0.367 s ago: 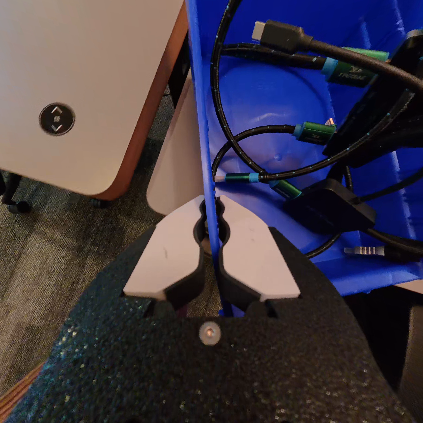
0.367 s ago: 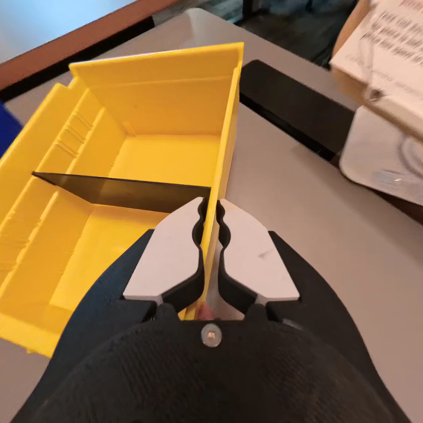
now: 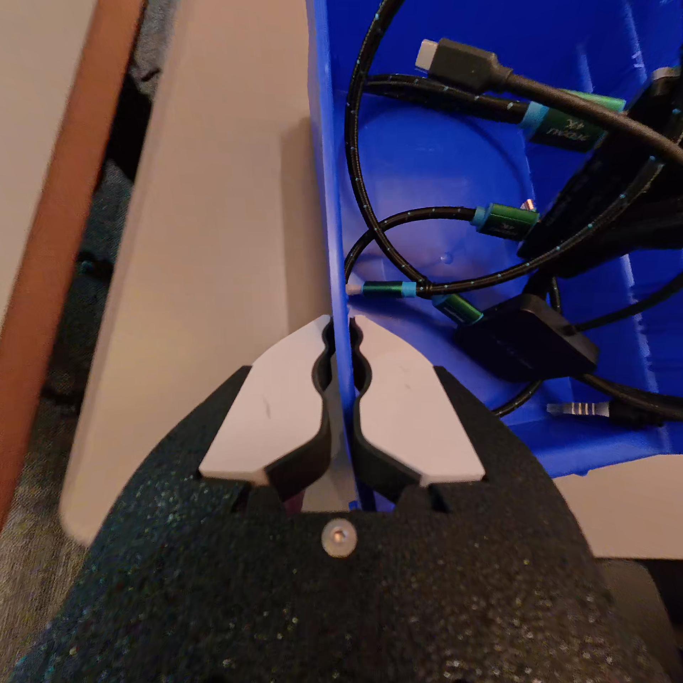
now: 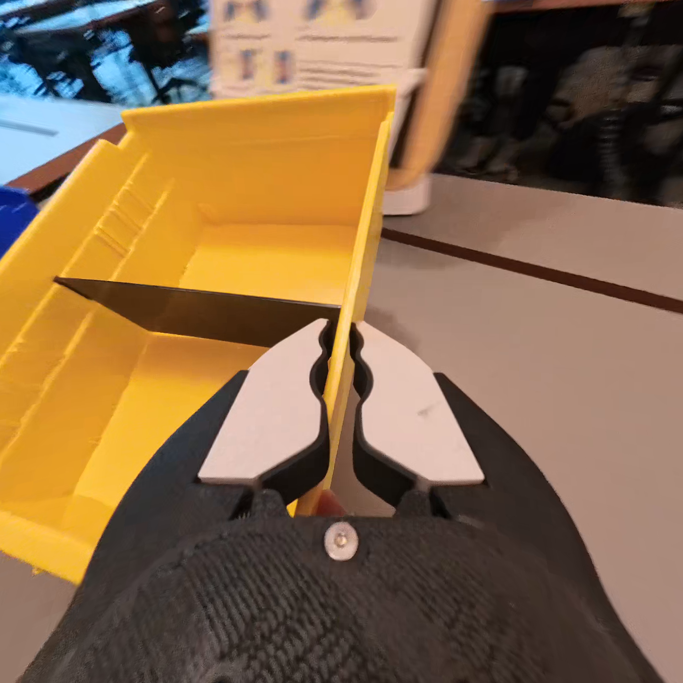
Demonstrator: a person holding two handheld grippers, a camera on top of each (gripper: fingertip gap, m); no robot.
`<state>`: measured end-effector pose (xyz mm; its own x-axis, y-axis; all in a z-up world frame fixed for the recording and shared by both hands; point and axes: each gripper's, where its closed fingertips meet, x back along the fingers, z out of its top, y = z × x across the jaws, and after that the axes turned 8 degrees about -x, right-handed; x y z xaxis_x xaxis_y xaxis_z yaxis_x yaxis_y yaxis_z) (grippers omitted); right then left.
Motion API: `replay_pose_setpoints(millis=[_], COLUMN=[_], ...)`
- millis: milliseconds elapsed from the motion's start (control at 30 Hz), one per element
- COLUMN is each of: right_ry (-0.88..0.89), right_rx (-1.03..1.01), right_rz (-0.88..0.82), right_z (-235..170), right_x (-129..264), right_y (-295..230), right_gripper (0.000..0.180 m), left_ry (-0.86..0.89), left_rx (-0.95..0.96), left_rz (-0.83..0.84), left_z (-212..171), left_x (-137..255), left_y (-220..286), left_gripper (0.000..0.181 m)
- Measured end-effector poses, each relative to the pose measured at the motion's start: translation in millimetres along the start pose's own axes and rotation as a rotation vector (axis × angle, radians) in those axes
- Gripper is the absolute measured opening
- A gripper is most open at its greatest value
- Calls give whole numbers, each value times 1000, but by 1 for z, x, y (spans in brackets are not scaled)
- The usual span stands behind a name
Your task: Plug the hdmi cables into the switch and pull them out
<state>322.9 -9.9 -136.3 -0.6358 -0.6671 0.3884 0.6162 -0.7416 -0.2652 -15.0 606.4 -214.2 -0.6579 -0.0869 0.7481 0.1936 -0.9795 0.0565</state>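
Left wrist view shows the left tongs (image 3: 342, 325) pinched on the near-left wall of a blue bin (image 3: 329, 184), one finger outside, one inside. Black braided HDMI cables (image 3: 354, 155) with green plugs loop through the bin. One green plug (image 3: 384, 288) lies with its long axis left to right, metal tip pointing left at the gripped wall. A black plug (image 3: 458, 66) at the far end also points left. The black switch box (image 3: 525, 340) lies on the bin floor right of the tongs; a second dark box at the right edge is cut off. The bin stands on a pale worktop (image 3: 221, 221), carpet showing beyond its left edge.

Right wrist view has the right tongs (image 4: 342, 327) clamped on the right wall of a yellow bin (image 4: 258, 177), crossed by a black divider (image 4: 199, 310). Both compartments look empty. A grey worktop (image 4: 517, 369) stretches to the right; the far background is blurred, and a blue corner (image 4: 14, 214) shows at left.
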Motion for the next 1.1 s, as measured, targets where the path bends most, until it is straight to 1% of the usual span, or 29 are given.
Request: replay_pose_setpoints(millis=[33,100,200,300,400,500,633,800,900,967,1100], right_ry=[21,43,60,55,33,13,-25,-29,-25,-4,65], right_rx=[-44,-84,-174,-207,-221,-245,-246,-214,-193,-149,32], right_rz=[-46,-160,-274,-365,-388,-394,-397,-394,-391,-403,-596], right_z=[2,2,1,0,-3,-7,-13,-6,-5,0,29], right_x=[16,45,73,82,76,64,48,36,34,39,79], right_y=[32,95,169,219,250,267,280,285,284,283,285], right_gripper=[9,8,9,10,10,11,10,10,11,18,55], left_ry=[6,16,25,9,1,2,-26,-32,15,46,107], left_rx=[-8,-25,-33,-18,11,11,-2,-3,-37,-56,-182], left_rz=[-19,-48,-81,-97,-97,-76,-56,-56,-66,-76,29], left_z=[10,32,64,93,117,137,152,160,164,166,178], left_x=[-9,-28,-60,-95,-124,-143,-159,-167,-167,-164,-145], left_y=[8,25,50,72,92,105,112,119,120,121,105], left_gripper=[6,5,6,6,6,6,6,8,12,14,34])
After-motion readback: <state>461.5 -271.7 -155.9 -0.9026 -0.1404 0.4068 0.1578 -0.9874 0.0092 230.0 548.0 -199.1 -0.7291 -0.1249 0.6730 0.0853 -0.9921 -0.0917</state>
